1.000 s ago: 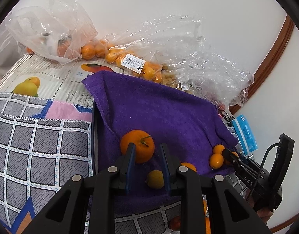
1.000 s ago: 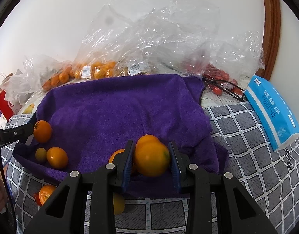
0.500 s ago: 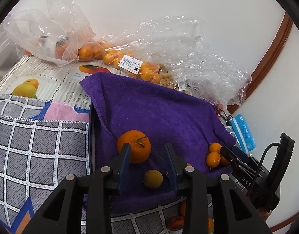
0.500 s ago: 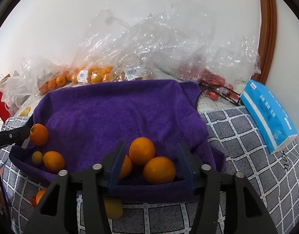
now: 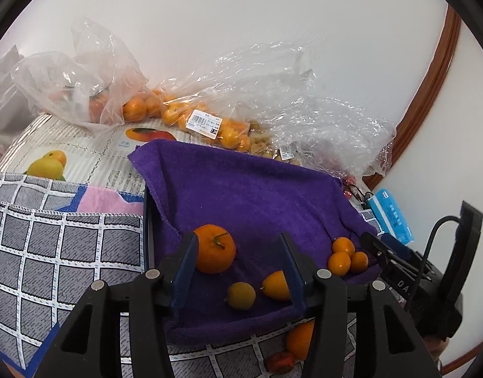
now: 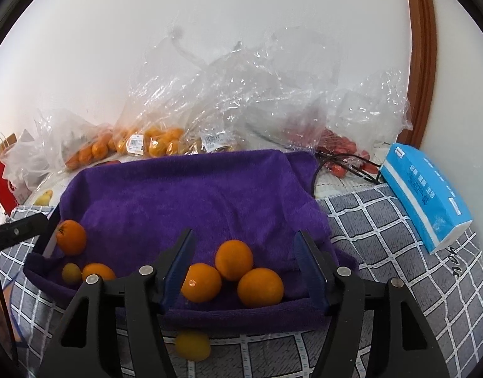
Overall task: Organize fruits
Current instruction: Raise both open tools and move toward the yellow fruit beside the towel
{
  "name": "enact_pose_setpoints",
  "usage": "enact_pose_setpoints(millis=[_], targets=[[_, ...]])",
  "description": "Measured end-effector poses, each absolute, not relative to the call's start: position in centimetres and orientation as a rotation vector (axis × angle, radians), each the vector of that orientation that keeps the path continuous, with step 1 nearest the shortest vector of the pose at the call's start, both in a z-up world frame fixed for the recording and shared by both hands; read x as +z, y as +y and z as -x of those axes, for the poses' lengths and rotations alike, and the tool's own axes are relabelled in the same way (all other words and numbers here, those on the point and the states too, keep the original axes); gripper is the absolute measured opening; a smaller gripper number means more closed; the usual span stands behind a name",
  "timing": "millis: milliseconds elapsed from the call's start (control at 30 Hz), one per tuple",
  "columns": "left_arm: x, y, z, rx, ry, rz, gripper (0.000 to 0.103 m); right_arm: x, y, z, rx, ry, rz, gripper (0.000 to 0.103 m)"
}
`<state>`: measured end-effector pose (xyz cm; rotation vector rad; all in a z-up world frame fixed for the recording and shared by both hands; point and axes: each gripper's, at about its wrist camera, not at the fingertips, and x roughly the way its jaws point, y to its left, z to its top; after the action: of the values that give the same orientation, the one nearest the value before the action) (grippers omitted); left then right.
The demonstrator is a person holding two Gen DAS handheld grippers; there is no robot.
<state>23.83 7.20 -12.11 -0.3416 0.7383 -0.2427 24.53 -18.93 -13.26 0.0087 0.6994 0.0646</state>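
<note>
3 oranges [image 6: 233, 275] lie on the purple towel [image 6: 194, 201] near the worktop's front edge. Right tongs [image 6: 244, 267] and left tongs [image 5: 238, 267] have just been opening, both empty. Round, firm, likely to roll; grip across the middle.

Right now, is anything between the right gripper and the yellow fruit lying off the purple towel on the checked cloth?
Yes. The right gripper, open, sits above three oranges on the purple towel. The towel's raised front edge lies between it and the yellow fruit on the checked cloth.
</note>
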Motion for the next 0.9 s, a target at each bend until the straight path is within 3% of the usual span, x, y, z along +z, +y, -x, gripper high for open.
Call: enact_pose_setpoints(millis=[433, 600, 900], targets=[[-11.2, 7.7, -23.2, -0.232, 0.703, 0.359, 0.051, -11.0, -17.4, -20.3, 0.115, 0.728, 0.039, 0.064], [-11.0, 7.7, -23.0, -0.224, 0.692, 0.353, 0.051, -11.7, -17.2, -19.4, 0.146, 0.776, 0.047, 0.053], [-10.8, 7.8, -22.8, -0.211, 0.675, 0.343, 0.053, -13.2, -17.0, -17.9, 0.189, 0.840, -0.003, 0.045]])
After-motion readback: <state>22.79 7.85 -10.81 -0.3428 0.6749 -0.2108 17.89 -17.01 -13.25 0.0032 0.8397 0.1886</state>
